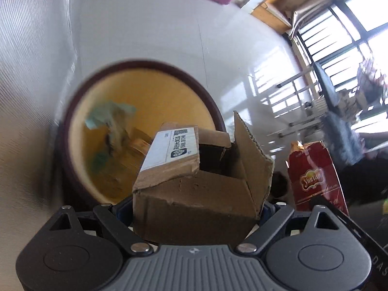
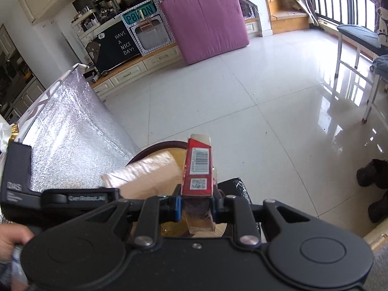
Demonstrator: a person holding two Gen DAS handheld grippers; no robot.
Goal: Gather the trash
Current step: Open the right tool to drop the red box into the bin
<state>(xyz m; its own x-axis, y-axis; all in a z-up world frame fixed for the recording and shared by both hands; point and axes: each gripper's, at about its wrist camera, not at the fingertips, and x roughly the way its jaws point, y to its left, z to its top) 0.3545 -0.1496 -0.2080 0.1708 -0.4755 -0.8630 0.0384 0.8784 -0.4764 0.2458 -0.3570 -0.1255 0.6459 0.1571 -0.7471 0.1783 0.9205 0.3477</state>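
The left gripper [image 1: 196, 208] pinches a small brown cardboard box [image 1: 198, 189] between its two fingers, holding it above a round bin [image 1: 80, 111] with a dark rim and a yellow inside. The box is worn and creased, its top flaps torn open, one flap standing up on the right, and a white label [image 1: 173, 146] with a printed code stuck along its upper left side. Crumpled green and brown scraps [image 1: 114, 131] lie blurred at the bottom of the bin. The right gripper [image 2: 196, 206] is pressed onto a red cigarette pack [image 2: 197, 169], held upright just beside the box; its narrow side shows a barcode and a square code, and its top is open and pale. Below both lies a glossy white tiled floor [image 2: 242, 101], with a silver foil sheet [image 2: 72, 126] to the left.
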